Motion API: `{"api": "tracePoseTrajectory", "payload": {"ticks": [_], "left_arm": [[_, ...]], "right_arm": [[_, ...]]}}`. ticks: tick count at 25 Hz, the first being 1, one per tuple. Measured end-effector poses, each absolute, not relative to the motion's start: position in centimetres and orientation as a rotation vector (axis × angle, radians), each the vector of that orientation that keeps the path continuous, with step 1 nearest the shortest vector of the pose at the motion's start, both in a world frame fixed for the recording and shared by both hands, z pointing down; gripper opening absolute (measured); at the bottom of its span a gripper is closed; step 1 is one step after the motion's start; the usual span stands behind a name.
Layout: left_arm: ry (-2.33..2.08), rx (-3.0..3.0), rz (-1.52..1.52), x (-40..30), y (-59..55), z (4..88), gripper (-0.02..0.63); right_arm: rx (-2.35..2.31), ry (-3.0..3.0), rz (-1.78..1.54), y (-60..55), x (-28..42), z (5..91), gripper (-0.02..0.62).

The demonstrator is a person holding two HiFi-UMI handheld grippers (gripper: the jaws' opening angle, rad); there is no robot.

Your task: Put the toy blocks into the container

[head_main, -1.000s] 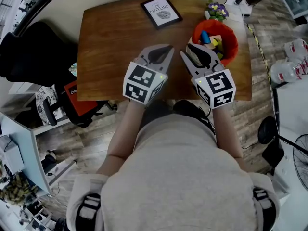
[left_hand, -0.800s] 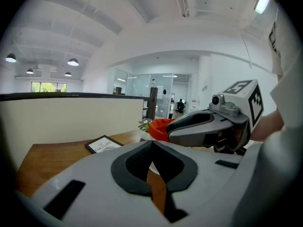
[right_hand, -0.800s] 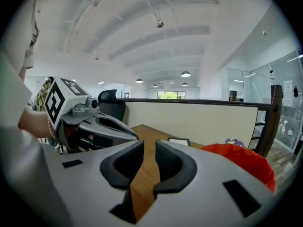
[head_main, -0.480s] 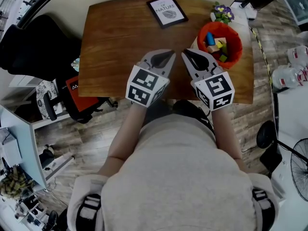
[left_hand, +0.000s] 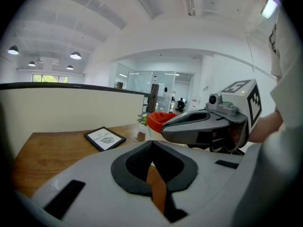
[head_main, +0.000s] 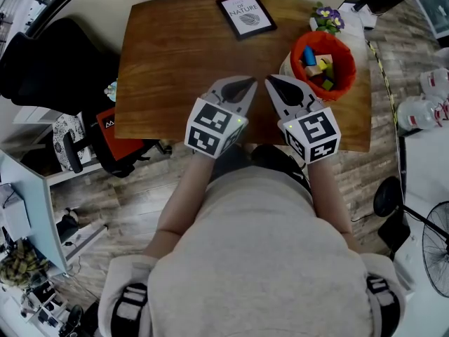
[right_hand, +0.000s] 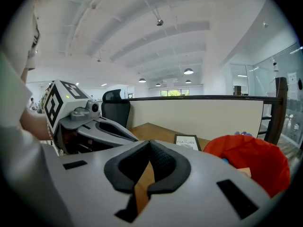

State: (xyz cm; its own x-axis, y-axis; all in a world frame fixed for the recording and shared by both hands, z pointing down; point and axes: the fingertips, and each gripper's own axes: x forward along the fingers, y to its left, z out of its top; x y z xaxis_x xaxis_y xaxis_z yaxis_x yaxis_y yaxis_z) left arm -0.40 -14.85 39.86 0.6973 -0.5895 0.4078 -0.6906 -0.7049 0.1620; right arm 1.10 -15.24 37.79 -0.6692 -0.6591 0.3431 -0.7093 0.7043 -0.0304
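Note:
The red container [head_main: 349,70] stands at the table's back right with several coloured toy blocks [head_main: 317,64] inside; it also shows in the right gripper view as the red container [right_hand: 258,162]. No loose block is in sight on the table. My left gripper [head_main: 251,82] is shut and empty over the near middle of the table [head_main: 165,62]. Beside it, tips nearly meeting, my right gripper [head_main: 269,81] has just been closing and is now shut, with nothing between its pads. Both point toward the far edge, short of the container.
A framed picture [head_main: 245,15] lies at the back centre of the table, and a small flower pot [head_main: 327,15] stands behind the container. A black chair [head_main: 42,69] is left of the table; plastic bottles [head_main: 421,104] lie on the floor to the right.
The right gripper's jaws, open a second ago, have closed with nothing in them. Both grippers have drawn slightly toward the table's near edge.

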Motion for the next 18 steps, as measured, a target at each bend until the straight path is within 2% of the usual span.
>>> {"api": "tracePoseTrajectory", "payload": {"ticks": [18], "left_arm": [[-0.989, 2.593, 0.499, -0.5, -14.8, 40.5, 0.014]], "right_arm": [[1.065, -2.555, 0.246, -15.0, 1.3, 38.9, 0.012]]}}
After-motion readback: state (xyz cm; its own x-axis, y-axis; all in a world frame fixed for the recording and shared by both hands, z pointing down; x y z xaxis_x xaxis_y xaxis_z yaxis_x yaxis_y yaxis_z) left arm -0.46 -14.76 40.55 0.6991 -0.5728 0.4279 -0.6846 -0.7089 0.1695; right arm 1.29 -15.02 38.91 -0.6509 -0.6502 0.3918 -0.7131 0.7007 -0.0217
